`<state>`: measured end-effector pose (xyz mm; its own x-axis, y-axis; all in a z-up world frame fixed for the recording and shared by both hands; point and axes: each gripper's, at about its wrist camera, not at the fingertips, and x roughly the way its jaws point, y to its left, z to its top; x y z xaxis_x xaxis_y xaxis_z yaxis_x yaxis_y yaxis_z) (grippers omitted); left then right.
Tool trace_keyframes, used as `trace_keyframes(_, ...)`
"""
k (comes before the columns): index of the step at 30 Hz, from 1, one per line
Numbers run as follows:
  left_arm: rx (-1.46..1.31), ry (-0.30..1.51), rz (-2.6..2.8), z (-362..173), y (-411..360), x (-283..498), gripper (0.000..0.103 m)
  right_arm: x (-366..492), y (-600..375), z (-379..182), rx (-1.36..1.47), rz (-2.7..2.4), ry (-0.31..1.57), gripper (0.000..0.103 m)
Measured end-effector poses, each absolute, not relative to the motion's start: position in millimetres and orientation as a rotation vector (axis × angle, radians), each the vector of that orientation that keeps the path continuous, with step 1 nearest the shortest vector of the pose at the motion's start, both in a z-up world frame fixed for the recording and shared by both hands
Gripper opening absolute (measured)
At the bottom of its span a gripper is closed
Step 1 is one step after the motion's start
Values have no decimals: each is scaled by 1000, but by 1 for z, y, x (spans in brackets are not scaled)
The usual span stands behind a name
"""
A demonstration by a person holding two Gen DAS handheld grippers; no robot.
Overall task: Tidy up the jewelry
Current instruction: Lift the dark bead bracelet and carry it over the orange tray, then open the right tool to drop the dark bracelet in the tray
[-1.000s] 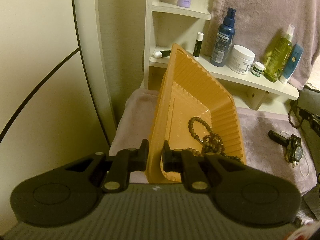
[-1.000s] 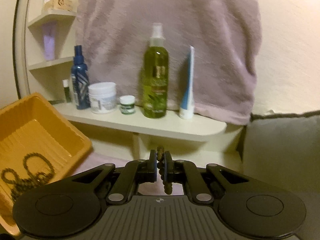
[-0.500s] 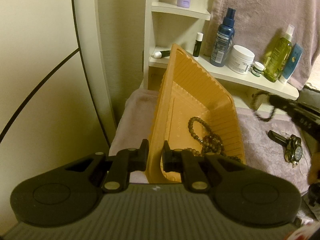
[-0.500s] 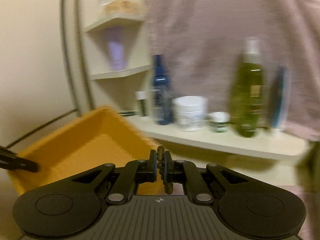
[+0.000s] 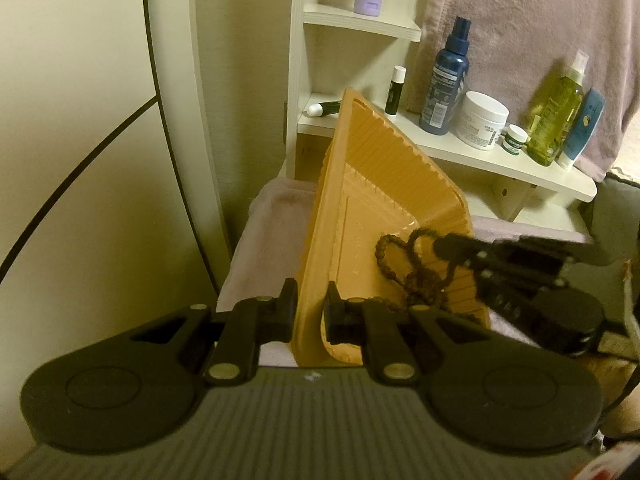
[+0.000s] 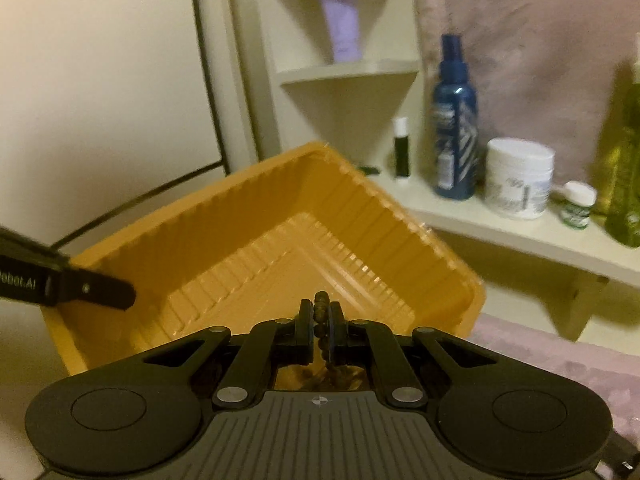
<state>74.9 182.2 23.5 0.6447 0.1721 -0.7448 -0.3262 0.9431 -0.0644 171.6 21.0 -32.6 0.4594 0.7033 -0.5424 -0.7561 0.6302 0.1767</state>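
Note:
An orange ribbed plastic tray (image 5: 372, 184) stands tilted on a pink towel. My left gripper (image 5: 311, 300) is shut on its near rim. A dark beaded strand (image 5: 384, 254) lies in a heap on the tray floor. My right gripper (image 5: 438, 245) reaches in from the right over the tray and is shut on a brown beaded bracelet (image 5: 420, 238) that dangles in a loop. In the right wrist view the bracelet (image 6: 322, 305) is pinched between the pads of the right gripper (image 6: 321, 314) above the tray (image 6: 304, 216). One of the left gripper's fingers (image 6: 92, 290) shows at the tray's left rim.
A white shelf (image 5: 460, 148) behind the tray carries a blue spray bottle (image 5: 444, 92), a white jar (image 5: 482, 120), a small jar, a green bottle (image 5: 556, 120) and a lip balm. A purple tube stands on the shelf above. A pink towel (image 5: 520, 20) hangs behind.
My right gripper has swung left with the bracelet, from facing the shelf bottles to over the tray. It now hides the watch on the towel. The left gripper and tray have not moved.

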Motion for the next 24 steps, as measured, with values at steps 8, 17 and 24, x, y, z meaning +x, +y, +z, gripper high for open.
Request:
trace_keyframes(8, -199, 823, 287, 23, 183, 75, 11, 161, 17, -40, -105, 926, 643, 12)
trace_keyframes(17, -202, 822, 287, 24, 183, 75, 11, 144, -27, -36, -76, 733, 589, 41)
trace_keyframes(24, -200, 821, 287, 24, 182, 75, 11, 139, -92, -38, -20, 508, 589, 42)
